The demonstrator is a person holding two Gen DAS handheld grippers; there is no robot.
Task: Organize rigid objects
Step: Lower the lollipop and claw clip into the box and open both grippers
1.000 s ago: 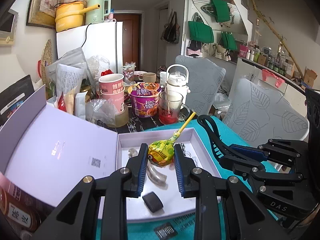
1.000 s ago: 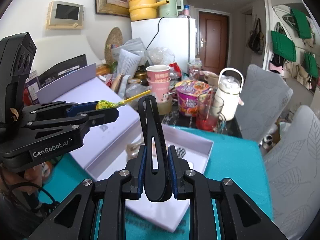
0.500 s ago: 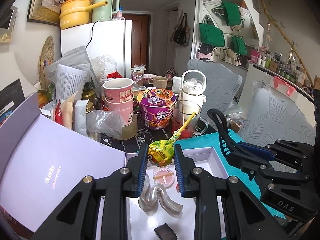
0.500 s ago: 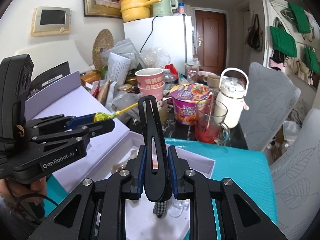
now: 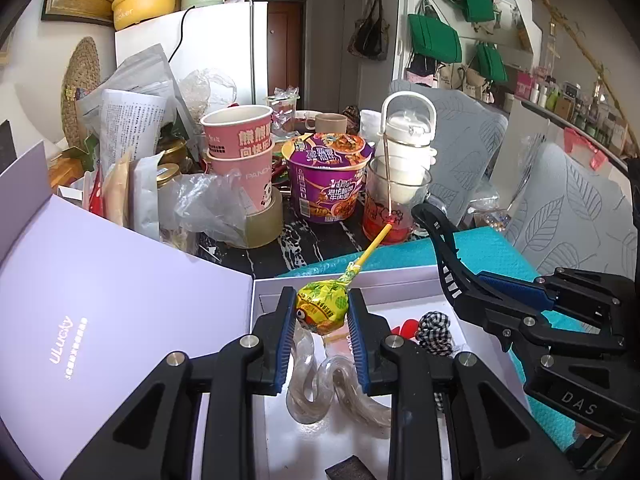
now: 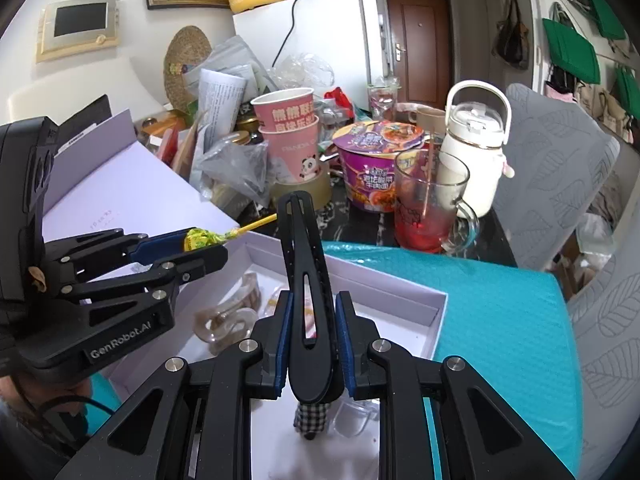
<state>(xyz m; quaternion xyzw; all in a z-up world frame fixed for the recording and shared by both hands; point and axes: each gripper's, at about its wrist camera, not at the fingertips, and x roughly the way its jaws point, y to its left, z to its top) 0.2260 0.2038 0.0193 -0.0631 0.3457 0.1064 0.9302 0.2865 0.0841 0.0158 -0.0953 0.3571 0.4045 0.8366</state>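
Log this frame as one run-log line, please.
left gripper: shut on lollipop | right gripper: shut on black hair clip | both above open white box

Pink paper cups, purple noodle bowl — white fridge

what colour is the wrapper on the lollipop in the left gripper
Yellow-green with a printed picture on the lollipop, held in the left gripper; clearest in the left wrist view.

The left gripper clamps a wrapped lollipop over the open box, perhaps above a clear hair clip.
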